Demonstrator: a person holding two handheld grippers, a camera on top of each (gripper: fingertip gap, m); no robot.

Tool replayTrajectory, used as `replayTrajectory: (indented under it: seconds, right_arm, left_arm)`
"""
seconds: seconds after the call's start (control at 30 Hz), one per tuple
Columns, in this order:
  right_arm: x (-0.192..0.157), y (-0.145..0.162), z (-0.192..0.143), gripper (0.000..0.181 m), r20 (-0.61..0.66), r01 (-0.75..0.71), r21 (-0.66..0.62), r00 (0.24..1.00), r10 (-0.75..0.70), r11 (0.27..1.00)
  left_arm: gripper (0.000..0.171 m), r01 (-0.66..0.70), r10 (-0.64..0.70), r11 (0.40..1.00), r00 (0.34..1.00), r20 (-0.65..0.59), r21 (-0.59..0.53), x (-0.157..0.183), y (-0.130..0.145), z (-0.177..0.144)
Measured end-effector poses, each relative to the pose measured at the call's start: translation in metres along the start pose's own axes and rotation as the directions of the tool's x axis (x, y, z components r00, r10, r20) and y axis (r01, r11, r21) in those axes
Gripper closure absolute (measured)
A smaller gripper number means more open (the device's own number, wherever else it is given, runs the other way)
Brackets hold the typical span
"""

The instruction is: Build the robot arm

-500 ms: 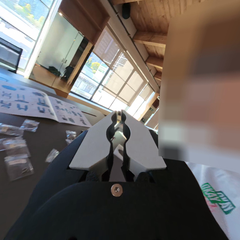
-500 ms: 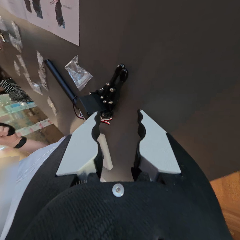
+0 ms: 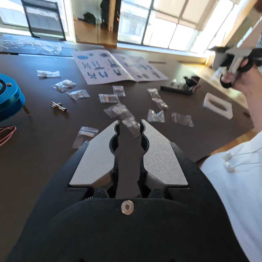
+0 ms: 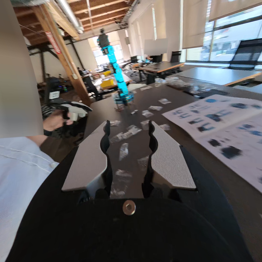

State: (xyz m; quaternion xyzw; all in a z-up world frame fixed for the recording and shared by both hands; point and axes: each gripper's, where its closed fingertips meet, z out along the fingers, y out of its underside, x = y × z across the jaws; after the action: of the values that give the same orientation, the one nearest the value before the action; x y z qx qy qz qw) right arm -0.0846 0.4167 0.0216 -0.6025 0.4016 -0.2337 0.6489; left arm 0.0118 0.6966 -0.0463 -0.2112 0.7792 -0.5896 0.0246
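My left hand-held gripper [image 3: 129, 124] hangs released above the dark brown desk [image 3: 42, 141], its two grey fingers [image 3: 99, 153] parted with nothing between them. Past its tips lie small clear plastic zip bags of parts [image 3: 131, 126], scattered loosely with bare desk between them; one bag sits just beyond the gap of the jaws, another [image 3: 85, 136] lies beside the left finger. Farther left a small metal cross-shaped wrench [image 3: 58, 106] rests alone on open desk, and a blue round metal base [image 3: 8, 97] stands at the left border of the view. An open white instruction booklet with blue drawings [image 3: 117, 68] lies flat beyond the bags, toward the far edge of the desk. To the right, a black servo assembly with red and white wires [image 3: 184, 86] and a white foam block with an oblong cut-out [image 3: 218, 106] lie near the desk's near right edge, where its light wooden rim shows.

My right hand-held gripper [image 4: 129, 125] is likewise released and empty, held above the same bags; in the left wrist view it appears raised well clear of the desk at the upper right [image 3: 232, 62]. In its own view, motion-blurred, a blue jointed robot arm [image 4: 117, 73] rises upright from the blue base near the far left desk edge. The booklet [image 4: 219, 127] fills the right side.
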Motion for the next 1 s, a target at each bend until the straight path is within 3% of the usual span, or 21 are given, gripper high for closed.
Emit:
replayTrajectory:
  seconds: [0.17, 0.33, 0.5, 0.73, 1.0]
  right_arm:
    - [-0.038, 0.045, 0.090, 0.130, 0.044, 0.018, -0.109, 0.999, -0.013, 0.994]
    - [-0.045, 0.083, 0.130, 0.135, -0.011, 0.090, -0.260, 0.995, -0.096, 0.961]
    - [-0.043, 0.094, 0.139, 0.135, -0.066, 0.090, -0.331, 0.991, -0.118, 0.939]
    - [-0.037, 0.107, 0.130, 0.136, -0.154, 0.076, -0.364, 0.978, -0.140, 0.928]
    - [-0.021, 0.096, 0.110, 0.138, -0.251, 0.058, -0.292, 0.959, -0.135, 0.955]
  left_arm:
    - [0.132, -0.152, 0.151, 0.981, 0.988, -0.018, -0.119, -0.037, 0.022, 0.007]
    - [0.113, -0.226, 0.227, 0.939, 0.974, -0.027, -0.258, -0.067, 0.050, 0.027]
    - [0.114, -0.215, 0.207, 0.919, 0.976, -0.061, -0.330, -0.081, 0.070, 0.053]
    - [0.121, -0.200, 0.176, 0.916, 0.979, -0.099, -0.348, -0.089, 0.072, 0.062]
    - [0.131, -0.291, 0.251, 0.865, 0.956, -0.150, -0.409, -0.090, 0.080, 0.065]
